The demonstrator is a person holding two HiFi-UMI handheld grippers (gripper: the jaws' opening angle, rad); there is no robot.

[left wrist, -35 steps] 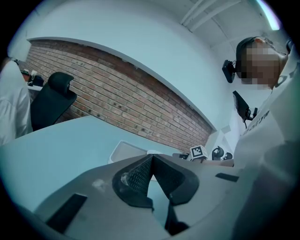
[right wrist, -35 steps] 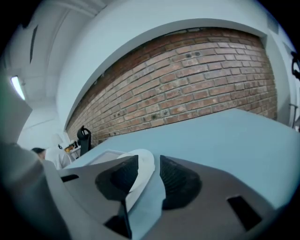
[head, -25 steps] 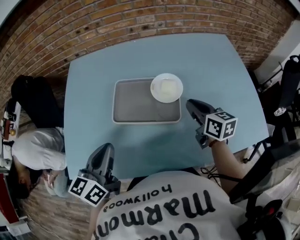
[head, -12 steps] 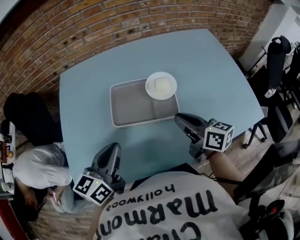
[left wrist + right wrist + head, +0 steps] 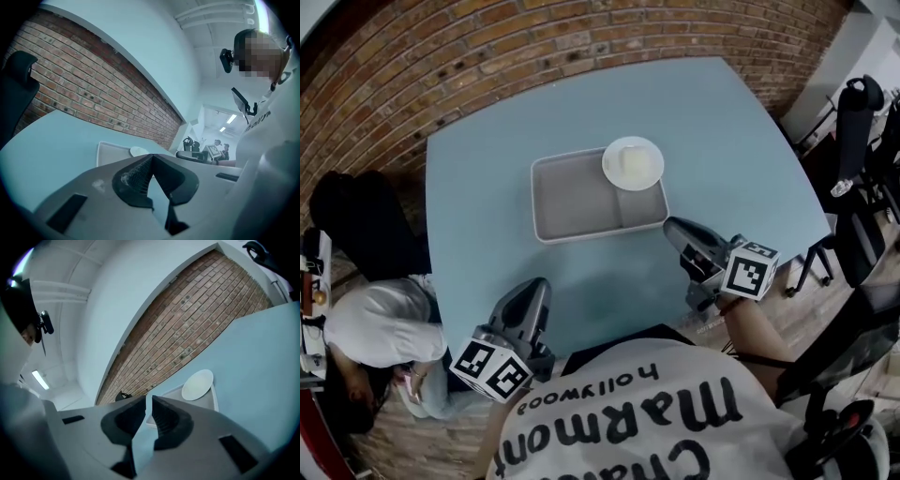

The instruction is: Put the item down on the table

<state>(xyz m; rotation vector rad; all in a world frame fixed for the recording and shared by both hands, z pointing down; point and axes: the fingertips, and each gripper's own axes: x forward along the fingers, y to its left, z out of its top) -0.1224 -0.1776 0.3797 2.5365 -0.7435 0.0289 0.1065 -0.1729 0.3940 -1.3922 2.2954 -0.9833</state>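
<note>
A white plate [image 5: 633, 163] with something pale on it rests on the far right corner of a grey tray [image 5: 577, 202], in the middle of the light blue table [image 5: 487, 187]. My left gripper [image 5: 536, 286] hovers near the table's front edge, well short of the tray, shut and empty. My right gripper [image 5: 672, 228] sits just off the tray's near right corner, its jaws only a thin slit apart with nothing between them. The left gripper view shows the shut tips [image 5: 151, 157] with the tray [image 5: 110, 152] beyond. In the right gripper view, the plate [image 5: 197, 385] lies past the tips [image 5: 148, 401].
A brick wall [image 5: 487, 56] borders the table's far side. Black chairs [image 5: 853, 122] stand off the right edge. A person in white [image 5: 380, 323] is low down at the left, beside a dark bag [image 5: 356, 225]. Bare table surrounds the tray.
The head camera has shifted, so the table sits differently in view. Both grippers stay near the front edge; the right one has drawn a little closer to the tray's corner.
</note>
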